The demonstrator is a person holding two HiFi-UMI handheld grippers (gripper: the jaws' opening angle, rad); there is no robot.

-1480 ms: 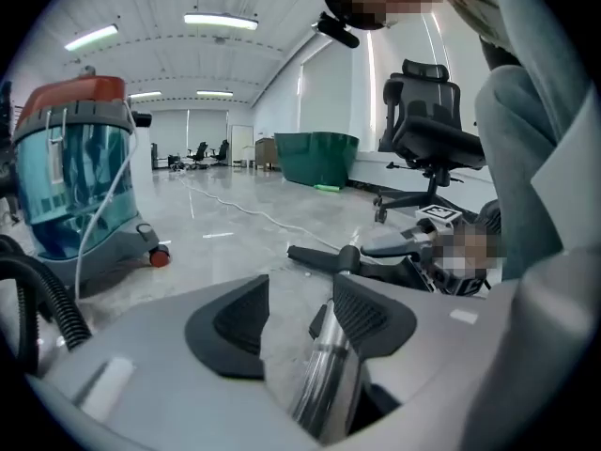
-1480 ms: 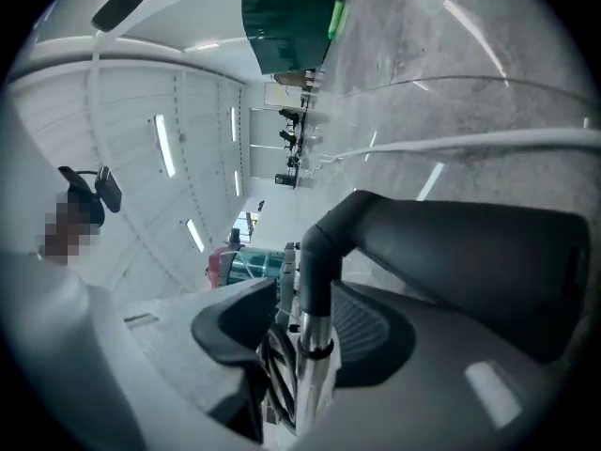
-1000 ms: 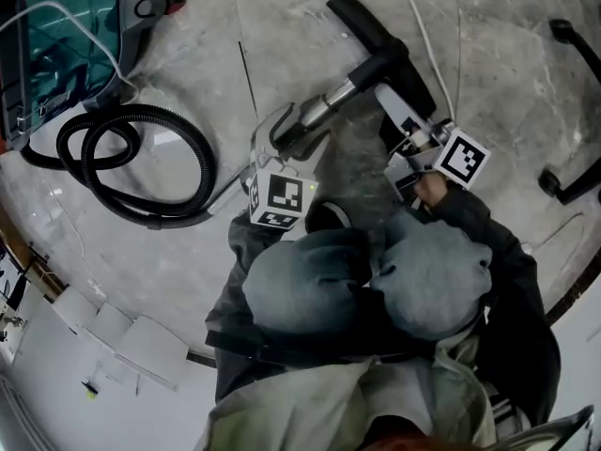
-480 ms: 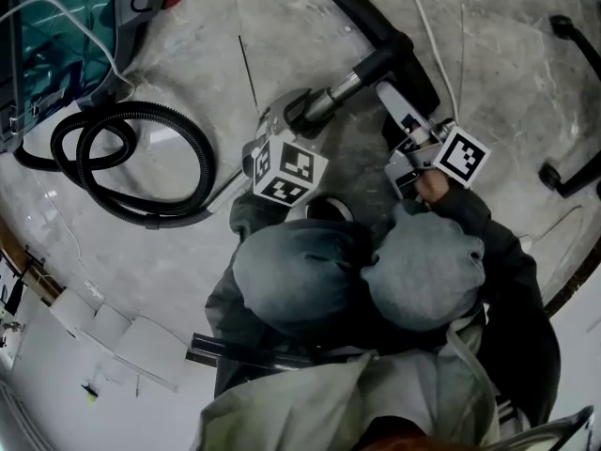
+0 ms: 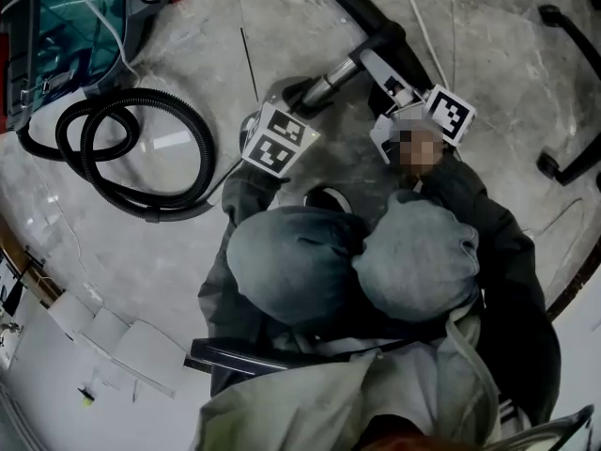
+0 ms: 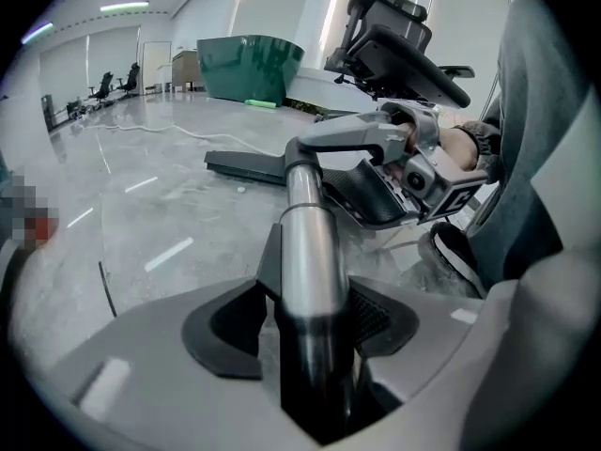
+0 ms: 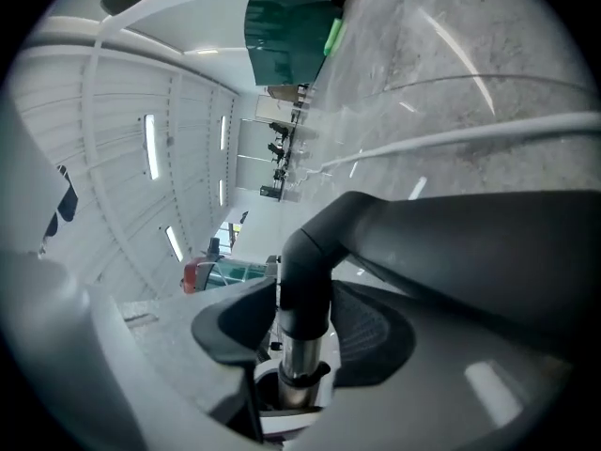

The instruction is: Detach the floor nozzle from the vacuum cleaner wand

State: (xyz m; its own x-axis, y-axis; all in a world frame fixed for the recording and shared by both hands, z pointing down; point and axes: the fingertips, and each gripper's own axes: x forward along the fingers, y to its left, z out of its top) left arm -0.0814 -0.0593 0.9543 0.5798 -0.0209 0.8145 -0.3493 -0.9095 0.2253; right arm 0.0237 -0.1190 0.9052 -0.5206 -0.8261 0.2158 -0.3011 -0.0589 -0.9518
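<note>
On the floor [image 5: 141, 252], my left gripper [image 6: 315, 294] jaws, just closing, clamp the wand [image 6: 302, 205]; right gripper [image 7: 302, 336] jaws pinch the floor nozzle [image 7: 451, 242].

Between the left fingers [image 6: 374, 313], pads matt black and finely ribbed, we note the wand [image 6: 310, 271]: smooth brushed metal, satin sheen. Between the right fingers [image 7: 371, 332], floor nozzle [image 7: 305, 271] neck: matt black plastic. Floor [image 6: 169, 205] beyond the fingers: polished grey stone, glossy.

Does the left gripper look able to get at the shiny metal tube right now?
Probably yes: the metal tube already sits inside the left gripper, whose jaws have just been closing on it from both sides, and nothing stands in between.
</note>
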